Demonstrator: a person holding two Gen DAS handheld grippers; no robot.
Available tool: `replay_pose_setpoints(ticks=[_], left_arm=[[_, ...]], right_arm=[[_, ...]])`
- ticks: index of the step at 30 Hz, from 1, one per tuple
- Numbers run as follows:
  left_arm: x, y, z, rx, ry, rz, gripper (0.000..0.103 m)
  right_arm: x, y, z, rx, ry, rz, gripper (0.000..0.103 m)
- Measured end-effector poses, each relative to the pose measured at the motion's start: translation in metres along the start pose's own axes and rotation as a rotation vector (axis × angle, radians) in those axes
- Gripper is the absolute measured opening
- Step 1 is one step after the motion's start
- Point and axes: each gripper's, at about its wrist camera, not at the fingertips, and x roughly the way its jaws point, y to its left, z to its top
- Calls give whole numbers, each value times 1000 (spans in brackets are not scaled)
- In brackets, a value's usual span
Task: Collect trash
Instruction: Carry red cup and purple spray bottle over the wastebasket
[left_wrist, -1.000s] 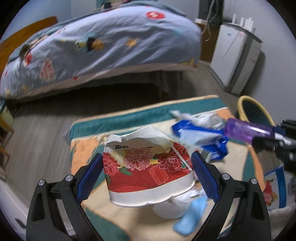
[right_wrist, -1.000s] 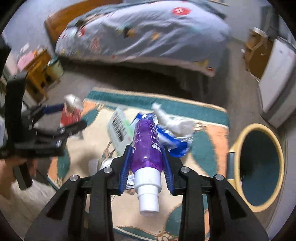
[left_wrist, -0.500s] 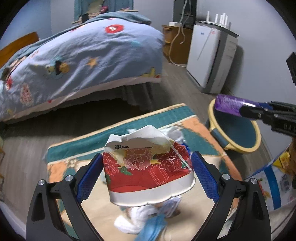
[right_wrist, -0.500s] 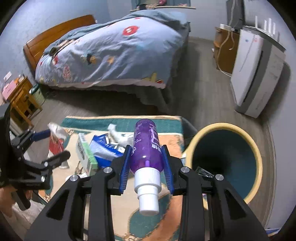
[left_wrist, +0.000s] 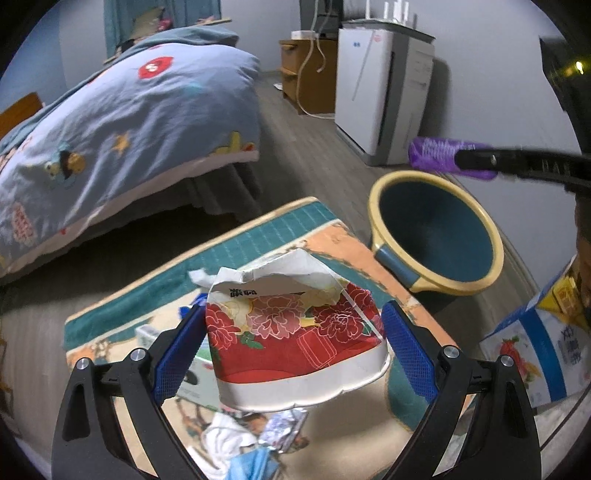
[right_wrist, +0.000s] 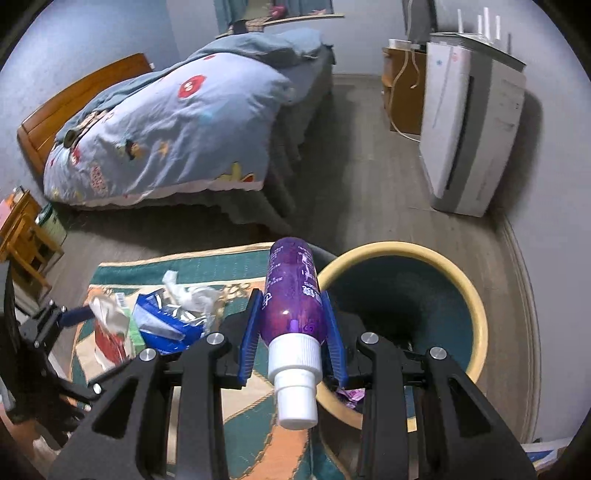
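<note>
Risk: right gripper (right_wrist: 291, 325) clamping purple bottle (right_wrist: 291, 295) near bin (right_wrist: 476, 295) rim; early release bounces onto rug (right_wrist: 221, 266). Left gripper (left_wrist: 295, 339) pinches torn cup (left_wrist: 295, 332).

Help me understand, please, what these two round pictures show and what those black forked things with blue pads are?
Those are two hand-held grippers that a person carries, one in each hand; no robot arm is involved. Each round picture comes from a fisheye camera on one gripper, looking along its jaws. The left gripper holds a torn red floral paper cup. The right gripper clamps a purple spray bottle above a yellow-rimmed bin. On the patterned rug lie more trash: a blue foil wrapper and crumpled tissue. A bed stands behind.
</note>
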Motion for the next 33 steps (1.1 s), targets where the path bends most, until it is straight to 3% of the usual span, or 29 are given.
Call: replay_pose_setpoints(ticks=[13, 20, 25, 33], left_arm=[[19, -61, 41, 61, 31, -100, 94], [43, -105, 62, 172, 51, -123, 94], [61, -131, 67, 243, 64, -121, 94], [90, -152, 74, 266, 97, -133, 94]], right_arm=[[-1, -75, -5, 173, 0, -68, 32], [0, -122, -17, 325, 3, -79, 32], [9, -139, -27, 385, 38, -80, 32], [23, -149, -36, 422, 86, -82, 32]])
